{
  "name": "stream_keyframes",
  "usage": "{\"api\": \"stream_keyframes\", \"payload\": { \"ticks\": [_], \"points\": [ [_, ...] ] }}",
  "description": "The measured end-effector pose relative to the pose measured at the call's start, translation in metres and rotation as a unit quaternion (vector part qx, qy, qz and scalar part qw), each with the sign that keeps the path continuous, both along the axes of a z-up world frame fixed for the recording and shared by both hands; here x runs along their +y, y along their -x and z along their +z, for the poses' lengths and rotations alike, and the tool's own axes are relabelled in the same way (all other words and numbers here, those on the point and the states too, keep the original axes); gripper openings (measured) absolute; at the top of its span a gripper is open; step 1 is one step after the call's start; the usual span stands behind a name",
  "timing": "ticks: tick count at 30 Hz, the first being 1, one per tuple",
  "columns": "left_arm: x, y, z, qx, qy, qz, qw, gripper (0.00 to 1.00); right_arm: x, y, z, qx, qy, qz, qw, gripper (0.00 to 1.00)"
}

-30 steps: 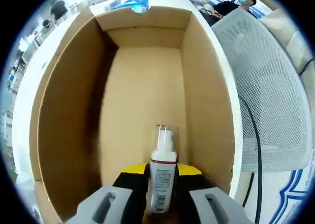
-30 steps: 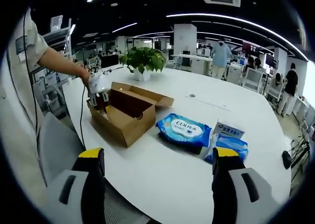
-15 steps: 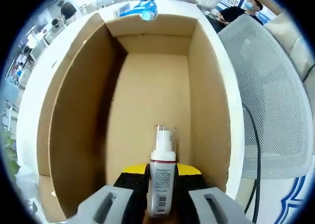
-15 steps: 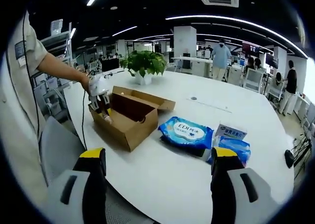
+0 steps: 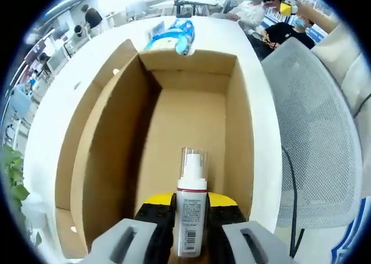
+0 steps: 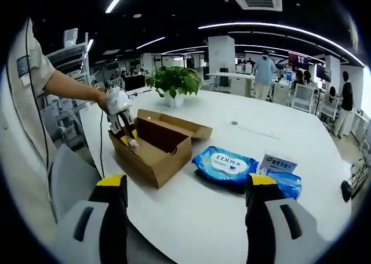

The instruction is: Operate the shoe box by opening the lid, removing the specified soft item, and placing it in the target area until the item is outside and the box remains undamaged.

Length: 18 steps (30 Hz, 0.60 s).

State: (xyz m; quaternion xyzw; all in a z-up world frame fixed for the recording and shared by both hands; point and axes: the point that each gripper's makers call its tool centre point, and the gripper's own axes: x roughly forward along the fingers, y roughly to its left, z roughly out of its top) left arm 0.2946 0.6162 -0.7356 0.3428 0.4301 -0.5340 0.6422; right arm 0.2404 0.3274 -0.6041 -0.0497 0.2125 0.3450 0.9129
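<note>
Left gripper view looks straight down the left gripper [image 5: 191, 214], whose jaws are clamped on a small white pump bottle [image 5: 191, 209] with a clear cap, held by its body so the cap end points forward over the open cardboard shoe box [image 5: 191, 125]. The bottle hangs above the box's near end, clear of the bare floor, which suits lifting it out without scraping the walls; the grip low on the body keeps the cap free. A printed label with a barcode runs down the bottle, but its text is too small to read. In the right gripper view the same box [image 6: 156, 151] sits on the white table [image 6: 191, 217] with its lid flap folded open on the far side, and the left gripper [image 6: 124, 125] shows with the bottle at the box's near corner, in a person's hand. The right gripper [image 6: 182, 217] waits well back from the box, jaws spread apart and empty, seemingly kept out of the way. Beside the box lies a blue wipes pack [image 6: 223, 162] marked "EDI", and next to it a blue-and-white tissue pack [image 6: 281, 165] whose writing is unclear. A potted plant [image 6: 174, 81] stands beyond the box.
</note>
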Motion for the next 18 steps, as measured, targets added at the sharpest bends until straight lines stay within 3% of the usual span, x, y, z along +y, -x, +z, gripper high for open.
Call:
{"api": "stream_keyframes", "payload": {
  "ticks": [12,18],
  "points": [
    [-0.022,0.002,0.032,-0.012,0.064,0.035,0.9972,0.19,0.017,-0.009,0.011,-0.012,-0.033,0.020,0.9992,0.72],
    [-0.035,-0.003,0.052,-0.021,0.117,0.068,0.9905,0.19,0.033,-0.012,0.016,-0.017,-0.056,0.043,0.9973,0.69]
  ]
}}
